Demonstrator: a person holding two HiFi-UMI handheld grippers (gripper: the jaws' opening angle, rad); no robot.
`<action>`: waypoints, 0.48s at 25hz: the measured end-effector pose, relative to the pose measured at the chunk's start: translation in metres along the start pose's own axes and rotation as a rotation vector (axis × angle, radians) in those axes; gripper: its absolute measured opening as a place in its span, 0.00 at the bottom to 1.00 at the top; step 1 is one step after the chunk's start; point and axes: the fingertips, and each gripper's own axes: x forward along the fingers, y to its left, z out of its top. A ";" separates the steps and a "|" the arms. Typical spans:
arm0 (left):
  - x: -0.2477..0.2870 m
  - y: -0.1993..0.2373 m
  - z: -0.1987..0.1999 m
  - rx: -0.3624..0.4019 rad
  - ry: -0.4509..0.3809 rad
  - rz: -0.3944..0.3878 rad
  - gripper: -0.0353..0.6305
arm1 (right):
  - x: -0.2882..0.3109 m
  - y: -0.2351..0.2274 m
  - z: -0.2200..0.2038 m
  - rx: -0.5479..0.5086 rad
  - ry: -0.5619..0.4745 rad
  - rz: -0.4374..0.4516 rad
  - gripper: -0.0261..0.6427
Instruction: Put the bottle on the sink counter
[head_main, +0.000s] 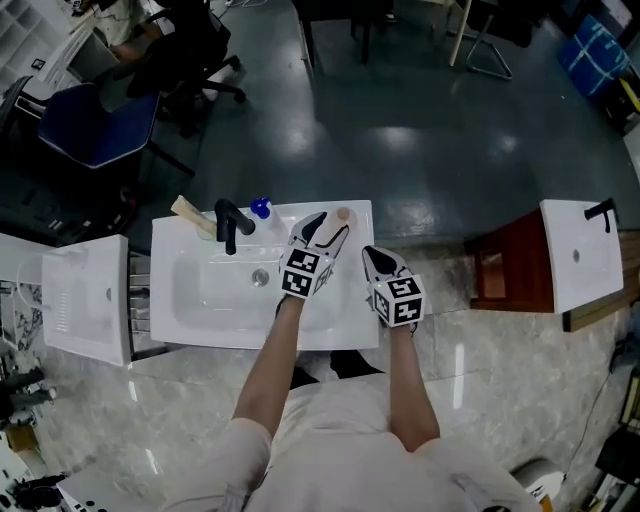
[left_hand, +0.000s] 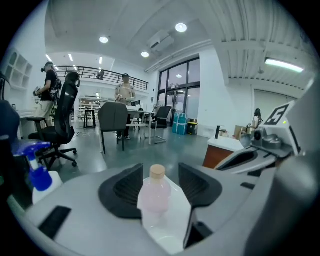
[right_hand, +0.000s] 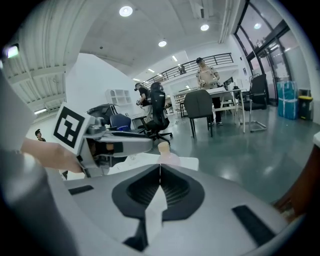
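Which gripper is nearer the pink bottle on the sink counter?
Left. The left gripper has the bottle between its open jaws, pads not pressing it; the right gripper, shut, sits apart, to the bottle's right.

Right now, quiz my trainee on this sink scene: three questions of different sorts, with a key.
1. True or false: the bottle lies on its side in the basin.
2. Of the left gripper and the right gripper, which has its jaws together? A left only; B right only; C both.
3. Fill in: the spray bottle beside the faucet is coloured ____.

Key: 1 false, it stands upright on a corner of the sink counter; 2 B, the left one is open, with the bottle standing free between its jaws; 3 blue.
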 end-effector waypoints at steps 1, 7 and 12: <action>-0.006 -0.002 0.003 0.010 -0.007 -0.001 0.39 | 0.001 -0.001 0.002 -0.006 0.002 -0.004 0.05; -0.038 0.005 0.011 -0.006 -0.039 0.038 0.39 | 0.011 -0.004 0.015 -0.003 -0.016 -0.010 0.05; -0.057 0.020 0.011 -0.113 -0.043 0.107 0.39 | 0.022 -0.002 0.024 -0.005 -0.022 -0.003 0.05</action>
